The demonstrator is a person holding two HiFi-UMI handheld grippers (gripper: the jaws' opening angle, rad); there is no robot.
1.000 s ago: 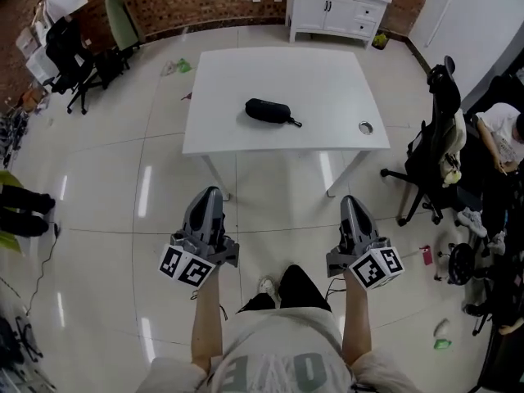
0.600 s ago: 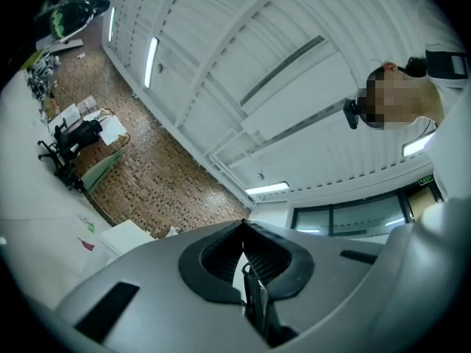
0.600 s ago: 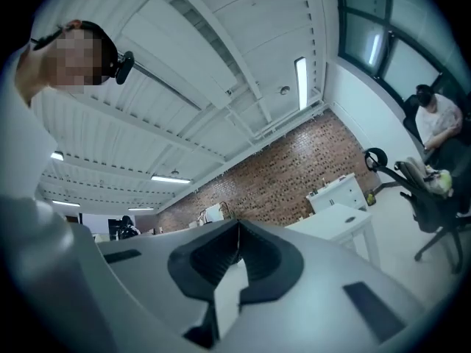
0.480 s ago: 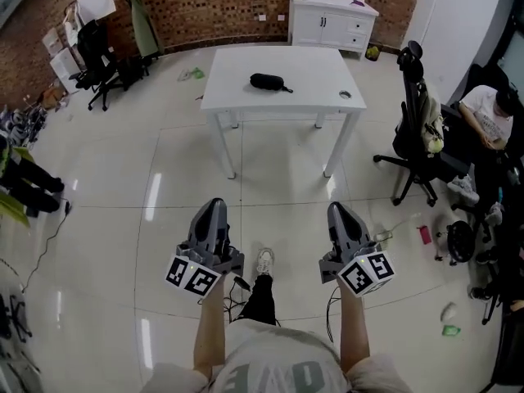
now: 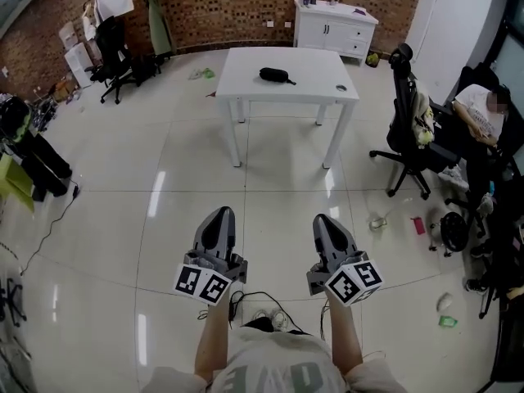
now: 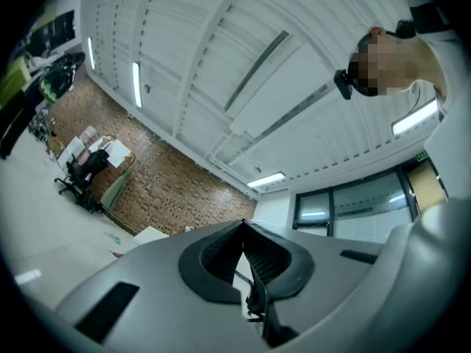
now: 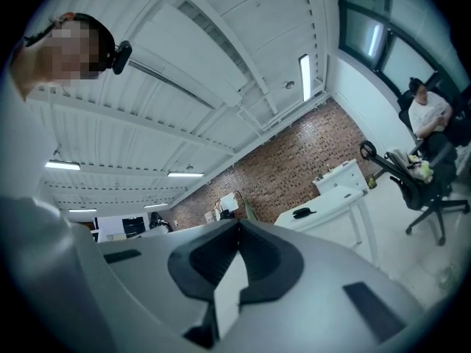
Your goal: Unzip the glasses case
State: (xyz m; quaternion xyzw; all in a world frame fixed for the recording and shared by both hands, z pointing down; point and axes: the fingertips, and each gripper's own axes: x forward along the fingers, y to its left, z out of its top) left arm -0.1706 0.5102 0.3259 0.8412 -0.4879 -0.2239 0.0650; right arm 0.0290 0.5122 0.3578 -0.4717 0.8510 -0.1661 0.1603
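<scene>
1. Your left gripper [image 5: 220, 214] is held low in front of your body, over the glossy tiled floor [image 5: 164, 219]. Its fingers [image 6: 221, 259] are closed tip to tip with nothing between them.
2. Your right gripper [image 5: 322, 219] sits beside it at about the same height and a little apart. Its fingers [image 7: 202, 259] also meet at the tips, with nothing gripped.
3. The glasses case [image 5: 276, 75] is a dark, oblong pouch lying flat on the white tabletop [image 5: 246, 80], roughly at its middle and slightly toward the far edge. It is well away from both grippers, across a wide stretch of floor.
4. The right gripper view shows the same case as a small dark shape on the table, off to the right of the closed fingers.
5. At this range you cannot tell how far the zip is done up.
6. A small round mark [image 5: 341, 88] shows near the table's right front corner.
7. A black office chair [image 5: 407, 129] stands to the right of the table, with a seated person [image 5: 479, 109] beyond it.
8. A white cabinet [image 5: 336, 24] stands against the brick wall [image 5: 221, 6] behind the table.
</scene>
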